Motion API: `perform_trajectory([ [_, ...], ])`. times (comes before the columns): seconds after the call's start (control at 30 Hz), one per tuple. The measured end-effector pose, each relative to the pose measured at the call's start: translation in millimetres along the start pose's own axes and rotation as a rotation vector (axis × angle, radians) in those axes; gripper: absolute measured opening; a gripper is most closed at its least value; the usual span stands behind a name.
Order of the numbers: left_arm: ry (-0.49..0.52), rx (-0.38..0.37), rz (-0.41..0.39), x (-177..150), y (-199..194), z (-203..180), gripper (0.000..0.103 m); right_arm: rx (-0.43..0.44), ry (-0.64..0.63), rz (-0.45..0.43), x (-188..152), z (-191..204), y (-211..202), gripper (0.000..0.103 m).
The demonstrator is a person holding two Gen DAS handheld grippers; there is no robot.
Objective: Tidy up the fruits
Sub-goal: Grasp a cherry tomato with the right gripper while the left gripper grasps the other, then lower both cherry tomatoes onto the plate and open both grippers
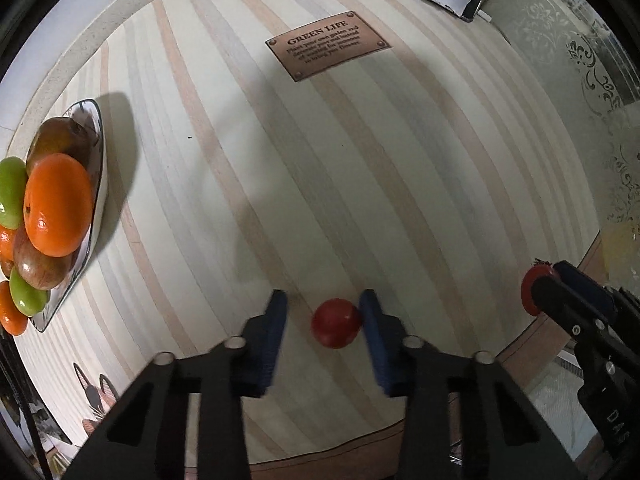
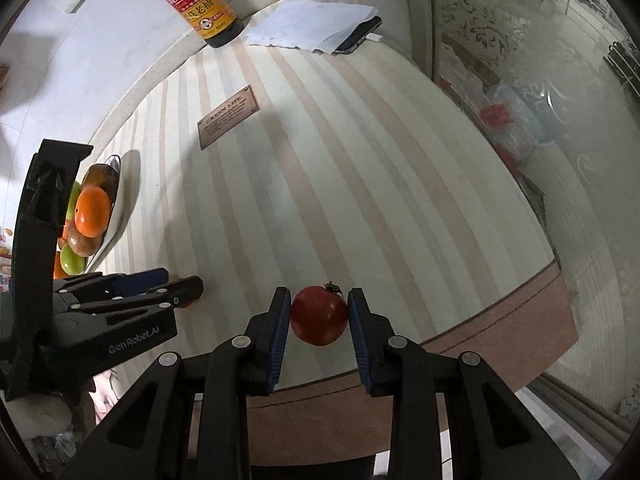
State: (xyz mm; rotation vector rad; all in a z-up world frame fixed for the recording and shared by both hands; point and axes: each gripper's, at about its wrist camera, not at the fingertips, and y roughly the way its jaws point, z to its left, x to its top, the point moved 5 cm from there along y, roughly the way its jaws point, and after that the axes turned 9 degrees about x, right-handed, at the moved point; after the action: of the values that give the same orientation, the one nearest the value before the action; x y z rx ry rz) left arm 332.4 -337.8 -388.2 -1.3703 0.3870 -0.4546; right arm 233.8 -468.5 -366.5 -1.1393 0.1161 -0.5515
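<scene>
A small red tomato (image 1: 335, 323) lies on the striped tablecloth between the fingers of my left gripper (image 1: 323, 316). The gripper is open; the right pad touches the tomato and the left pad stands apart. My right gripper (image 2: 319, 314) is shut on a second red tomato (image 2: 319, 315) with a dark stem, held near the table's front edge. That tomato (image 1: 530, 292) and gripper also show at the right in the left wrist view. A white plate (image 1: 94, 208) at the left holds oranges, green fruits and apples; it also shows in the right wrist view (image 2: 116, 216).
A brown "GREEN LIFE" label (image 1: 327, 45) is sewn on the cloth at the back. A soy sauce bottle (image 2: 195, 2), white paper (image 2: 312, 26) and a phone (image 2: 358, 40) stand at the far edge. A glass door (image 2: 540, 120) is on the right.
</scene>
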Motion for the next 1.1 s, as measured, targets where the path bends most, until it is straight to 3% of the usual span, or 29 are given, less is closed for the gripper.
perform_trajectory([
  [0.1, 0.008, -0.004, -0.005, -3, 2, -3, 0.022, 0.000, -0.013, 0.003, 4, 5, 3, 0.032],
  [0.4, -0.023, -0.039, -0.021, -7, 2, 11, 0.021, 0.003, -0.019, -0.009, 15, 12, 2, 0.032],
  [0.63, -0.109, -0.107, -0.057, -12, -24, 49, 0.021, 0.062, -0.041, -0.025, 24, 42, -3, 0.032],
  [0.9, -0.345, -0.196, -0.108, -34, -63, 158, 0.021, 0.198, -0.114, 0.021, 28, 116, 20, 0.032],
  [1.1, -0.527, -0.238, -0.113, -43, -82, 245, 0.021, 0.436, -0.052, 0.093, 21, 186, 65, 0.032],
])
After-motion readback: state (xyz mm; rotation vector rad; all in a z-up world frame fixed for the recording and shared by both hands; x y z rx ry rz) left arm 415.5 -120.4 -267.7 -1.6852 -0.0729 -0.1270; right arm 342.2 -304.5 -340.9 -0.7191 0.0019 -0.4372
